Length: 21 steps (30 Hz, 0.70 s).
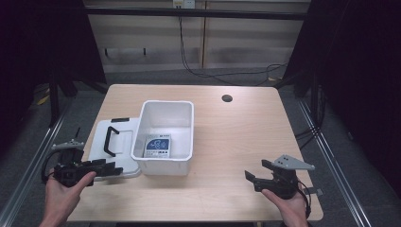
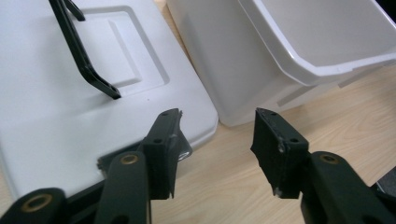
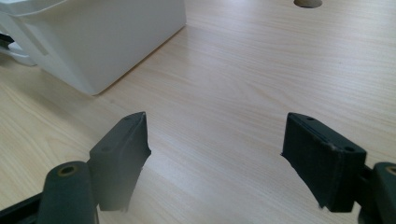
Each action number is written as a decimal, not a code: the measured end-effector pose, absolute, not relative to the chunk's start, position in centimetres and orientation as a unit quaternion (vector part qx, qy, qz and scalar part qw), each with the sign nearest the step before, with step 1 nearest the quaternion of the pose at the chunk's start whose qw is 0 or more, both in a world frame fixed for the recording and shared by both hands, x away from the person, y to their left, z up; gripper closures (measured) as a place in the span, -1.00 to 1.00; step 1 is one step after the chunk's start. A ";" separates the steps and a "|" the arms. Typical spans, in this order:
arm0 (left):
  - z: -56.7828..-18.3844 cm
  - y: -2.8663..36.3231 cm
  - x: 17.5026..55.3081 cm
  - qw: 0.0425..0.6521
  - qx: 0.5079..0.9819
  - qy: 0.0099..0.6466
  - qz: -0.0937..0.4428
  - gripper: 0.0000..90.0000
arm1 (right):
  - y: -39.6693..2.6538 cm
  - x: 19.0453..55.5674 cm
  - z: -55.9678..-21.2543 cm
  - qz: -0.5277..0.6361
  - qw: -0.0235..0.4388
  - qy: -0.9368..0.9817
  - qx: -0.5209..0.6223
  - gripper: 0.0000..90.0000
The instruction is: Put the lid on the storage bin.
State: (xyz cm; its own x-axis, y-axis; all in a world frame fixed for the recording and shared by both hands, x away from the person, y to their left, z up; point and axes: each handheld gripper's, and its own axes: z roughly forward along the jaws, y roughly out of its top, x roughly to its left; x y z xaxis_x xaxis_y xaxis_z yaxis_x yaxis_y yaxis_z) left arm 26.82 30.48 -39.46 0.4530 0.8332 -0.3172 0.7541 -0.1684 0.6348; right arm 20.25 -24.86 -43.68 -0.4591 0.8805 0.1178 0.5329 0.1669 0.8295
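Observation:
A white plastic bin (image 1: 166, 161) stands in the middle of the wooden table (image 1: 236, 137) with a blue and white box (image 1: 157, 145) lying in it. Its white lid (image 1: 124, 135) with a black handle (image 1: 110, 140) lies flat to the left of it. My left gripper (image 1: 111, 168) hovers at the lid's near corner, open. In the left gripper view (image 2: 218, 116) one jaw is over the lid (image 2: 56, 102) and the other over bare wood, just short of the bin (image 2: 243, 60). My right gripper (image 1: 255, 170) is open wide over the table, right of the bin (image 3: 107, 37).
A round cable hole (image 1: 227, 98) sits in the far part of the tabletop. Bare wood stretches between the bin and the right gripper (image 3: 218, 119). Metal rails run along both sides of the table, and cables hang at the back wall.

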 end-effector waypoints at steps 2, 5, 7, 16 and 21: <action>-39.1 30.5 27.3 0.367 0.767 0.523 0.060 0.14 | -24.9 20.3 -43.7 0.429 0.202 0.739 0.478 -0.52; -38.9 30.5 27.8 0.368 0.768 0.522 0.054 0.19 | -24.8 20.3 -43.7 0.427 0.201 0.741 0.478 -0.52; -38.7 30.5 28.2 0.360 0.771 0.523 0.058 0.21 | -24.7 20.3 -43.8 0.424 0.201 0.744 0.476 -0.52; -37.6 30.6 31.0 0.320 0.768 0.550 0.069 0.24 | -24.7 20.3 -43.8 0.422 0.197 0.745 0.477 -0.53; -37.8 30.6 31.9 0.301 0.769 0.560 0.070 0.25 | -24.6 20.4 -43.8 0.423 0.196 0.746 0.475 -0.53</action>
State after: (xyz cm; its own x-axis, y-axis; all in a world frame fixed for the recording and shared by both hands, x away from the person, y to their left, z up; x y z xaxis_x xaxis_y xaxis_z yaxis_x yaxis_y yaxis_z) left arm 31.85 30.62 -37.76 0.3635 0.9027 -0.2304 0.8186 -0.1914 0.5415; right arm 20.35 -24.65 -43.82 -0.4717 0.8749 0.1098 0.5436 0.1905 0.8174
